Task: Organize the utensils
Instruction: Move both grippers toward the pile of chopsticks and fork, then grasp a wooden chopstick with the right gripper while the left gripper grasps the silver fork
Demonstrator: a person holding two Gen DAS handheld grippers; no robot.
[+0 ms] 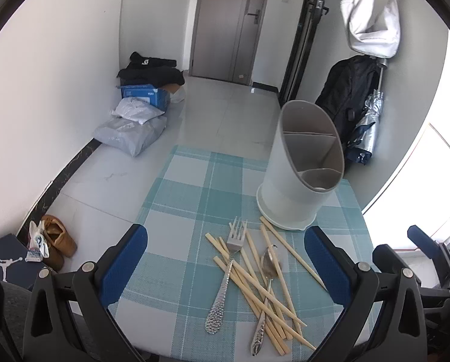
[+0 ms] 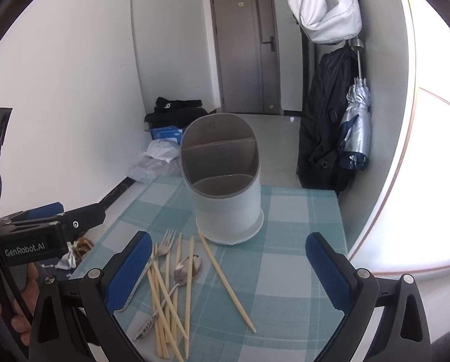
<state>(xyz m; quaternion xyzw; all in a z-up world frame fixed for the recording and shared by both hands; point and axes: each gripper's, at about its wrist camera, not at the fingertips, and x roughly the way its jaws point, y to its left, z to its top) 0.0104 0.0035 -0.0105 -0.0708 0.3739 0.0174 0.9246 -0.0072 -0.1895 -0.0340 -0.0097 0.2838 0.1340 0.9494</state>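
Shiny hammered-metal fork (image 1: 225,271), pale wooden chopsticks (image 1: 273,286), matt plastic holder (image 1: 297,181), woven checked cloth (image 1: 188,211).

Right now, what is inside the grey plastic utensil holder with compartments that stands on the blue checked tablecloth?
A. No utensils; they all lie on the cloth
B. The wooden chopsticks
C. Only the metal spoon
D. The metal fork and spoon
A: the compartments of the grey plastic utensil holder show no utensils, while the wooden chopsticks, the metal fork and the metal spoon lie on the blue checked tablecloth in front of it.
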